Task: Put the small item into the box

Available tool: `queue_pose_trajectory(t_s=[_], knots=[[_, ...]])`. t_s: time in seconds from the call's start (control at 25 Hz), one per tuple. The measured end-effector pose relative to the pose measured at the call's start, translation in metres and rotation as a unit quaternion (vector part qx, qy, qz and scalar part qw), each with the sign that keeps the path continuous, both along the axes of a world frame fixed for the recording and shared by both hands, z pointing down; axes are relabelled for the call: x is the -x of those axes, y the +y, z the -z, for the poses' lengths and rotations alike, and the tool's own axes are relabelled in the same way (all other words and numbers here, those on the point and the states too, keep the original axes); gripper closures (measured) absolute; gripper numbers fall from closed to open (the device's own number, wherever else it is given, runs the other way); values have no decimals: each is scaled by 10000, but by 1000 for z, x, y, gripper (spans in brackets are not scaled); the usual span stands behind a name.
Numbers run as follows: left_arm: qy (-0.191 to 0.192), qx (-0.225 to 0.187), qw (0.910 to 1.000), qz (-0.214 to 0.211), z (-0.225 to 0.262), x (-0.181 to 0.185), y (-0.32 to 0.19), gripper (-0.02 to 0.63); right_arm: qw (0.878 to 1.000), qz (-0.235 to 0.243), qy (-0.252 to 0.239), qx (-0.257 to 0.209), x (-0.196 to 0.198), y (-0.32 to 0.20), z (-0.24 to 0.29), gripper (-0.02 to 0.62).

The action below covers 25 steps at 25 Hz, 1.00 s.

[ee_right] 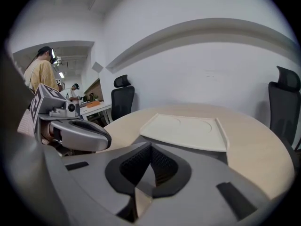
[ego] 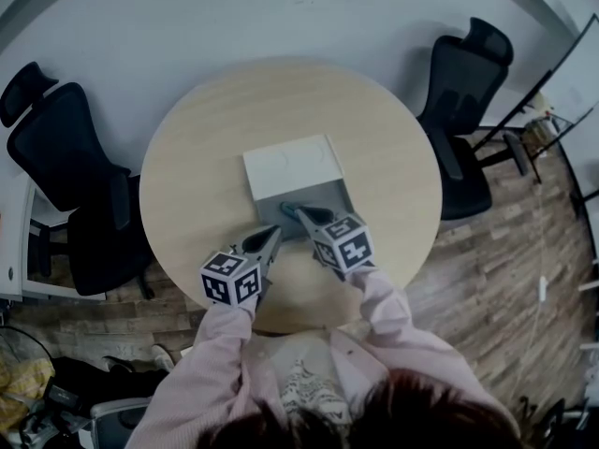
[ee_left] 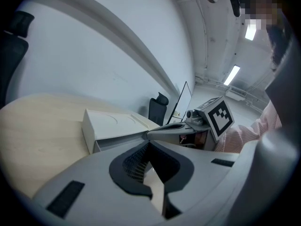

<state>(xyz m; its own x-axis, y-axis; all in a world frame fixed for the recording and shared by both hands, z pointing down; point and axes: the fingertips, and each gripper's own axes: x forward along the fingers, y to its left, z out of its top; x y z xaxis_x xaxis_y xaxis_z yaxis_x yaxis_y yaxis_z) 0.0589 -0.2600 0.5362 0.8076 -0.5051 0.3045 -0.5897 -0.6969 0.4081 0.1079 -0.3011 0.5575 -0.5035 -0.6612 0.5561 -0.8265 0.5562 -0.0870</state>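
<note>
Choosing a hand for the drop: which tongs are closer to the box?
The right tongs: their tip lies over the grey open part of the box, while the left tongs sit farther back, beside them.

We cannot see inside the box (ego: pixel 292 168): the right gripper (ego: pixel 298 211) hides its near end, and the chair (ee_right: pixel 284 112) right of the box runs off the view's edge.

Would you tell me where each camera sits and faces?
Head view: head-mounted, steeply down at the round pale wooden table; pink sleeves show.
Left gripper view: on the left gripper, along its jaws at the flat white box.
Right gripper view: on the right gripper, over that box toward the wall.
Both gripper views share the box.
</note>
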Motion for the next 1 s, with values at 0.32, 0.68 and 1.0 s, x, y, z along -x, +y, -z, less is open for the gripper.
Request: queue_pose_trajectory(t_s=[0.32,0.68,1.0], knots=[[39,-291,9996,-41,12,0,4,600,9982,-161,-352,-468,4,11,26,597],[142,-891,9959,-100,34,-7,6,600,9909,-508,-973,-776,-3,20,45,597],[172,-955,9952,-129,37,-13,10,600,9876,-628,-1066,-965,-7,29,51,598]])
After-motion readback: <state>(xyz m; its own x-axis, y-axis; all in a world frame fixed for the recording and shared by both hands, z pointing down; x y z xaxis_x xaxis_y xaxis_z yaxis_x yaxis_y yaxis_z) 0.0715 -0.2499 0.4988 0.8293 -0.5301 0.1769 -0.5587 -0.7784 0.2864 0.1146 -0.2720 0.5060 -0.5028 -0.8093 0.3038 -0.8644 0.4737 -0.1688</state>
